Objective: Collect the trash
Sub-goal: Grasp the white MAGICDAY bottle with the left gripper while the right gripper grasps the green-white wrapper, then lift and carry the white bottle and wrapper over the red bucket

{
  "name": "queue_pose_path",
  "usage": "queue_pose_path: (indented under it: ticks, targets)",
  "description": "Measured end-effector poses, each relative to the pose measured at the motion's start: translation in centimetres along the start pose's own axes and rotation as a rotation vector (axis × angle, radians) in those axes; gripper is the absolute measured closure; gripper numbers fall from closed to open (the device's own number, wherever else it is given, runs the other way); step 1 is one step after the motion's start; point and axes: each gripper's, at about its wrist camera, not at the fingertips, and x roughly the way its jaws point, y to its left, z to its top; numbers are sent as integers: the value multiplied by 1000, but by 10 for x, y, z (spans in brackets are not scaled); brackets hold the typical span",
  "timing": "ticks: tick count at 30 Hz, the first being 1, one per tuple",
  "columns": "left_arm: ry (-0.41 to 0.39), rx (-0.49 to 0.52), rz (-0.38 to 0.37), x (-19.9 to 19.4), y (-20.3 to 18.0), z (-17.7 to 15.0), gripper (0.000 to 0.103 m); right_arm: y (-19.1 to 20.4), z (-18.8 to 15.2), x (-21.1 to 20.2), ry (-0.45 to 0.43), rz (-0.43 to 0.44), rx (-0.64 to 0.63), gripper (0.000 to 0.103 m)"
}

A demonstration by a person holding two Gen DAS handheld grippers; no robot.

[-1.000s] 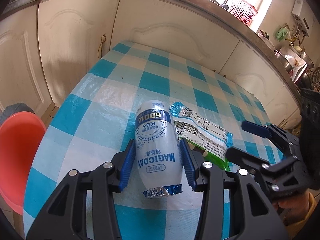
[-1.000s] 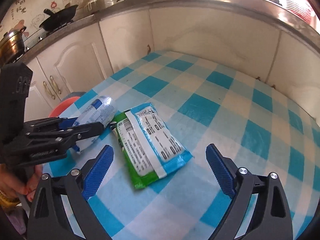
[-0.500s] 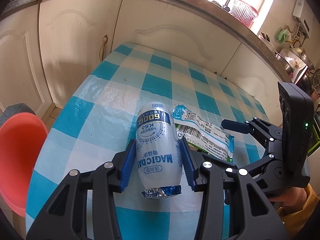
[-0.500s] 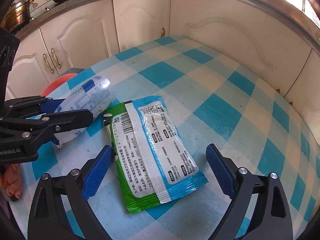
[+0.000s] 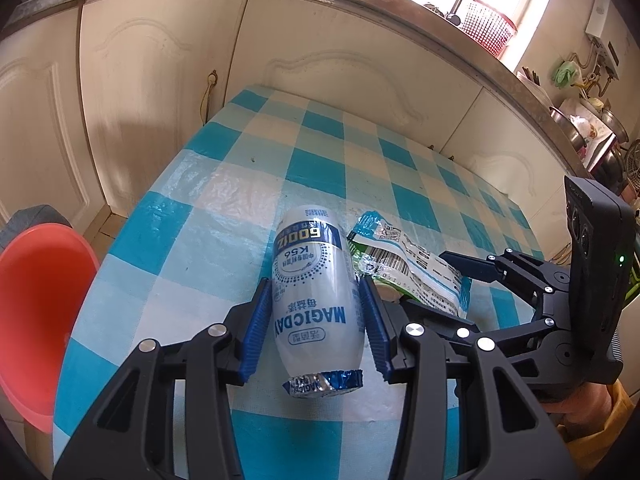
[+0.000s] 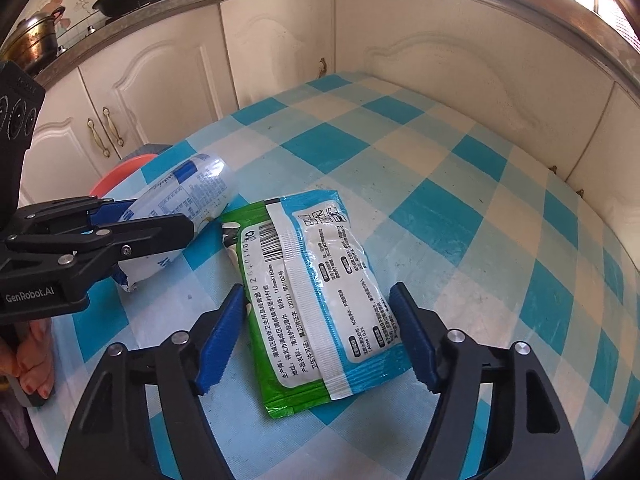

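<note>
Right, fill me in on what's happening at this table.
A person is clearing trash with two handheld grippers. The left gripper is shut on a white MAGICDAY bottle lying on the checked tablecloth. The right gripper straddles a green and blue wipes packet; its jaws have just been closing, but the pads don't press it yet. An orange basin sits beside the table.

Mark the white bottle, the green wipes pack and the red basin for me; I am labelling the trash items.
white bottle (image 5: 316, 304): left wrist view, middle of its printed label.
green wipes pack (image 6: 320, 292): right wrist view, on the white back panel.
red basin (image 5: 36, 308): left wrist view, its inner wall.
</note>
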Motion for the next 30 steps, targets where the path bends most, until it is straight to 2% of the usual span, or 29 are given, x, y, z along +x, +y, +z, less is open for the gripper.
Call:
queue_pose_path:
  ticks: [12,30]
  targets:
    - [-4,12,-20,-6,-3,-5,58,-6,-23,-23,-37,-47,166,41]
    - [-34,28,-44,-28,-1,-14,59,-6,-59,-66,-110,-72,343,41]
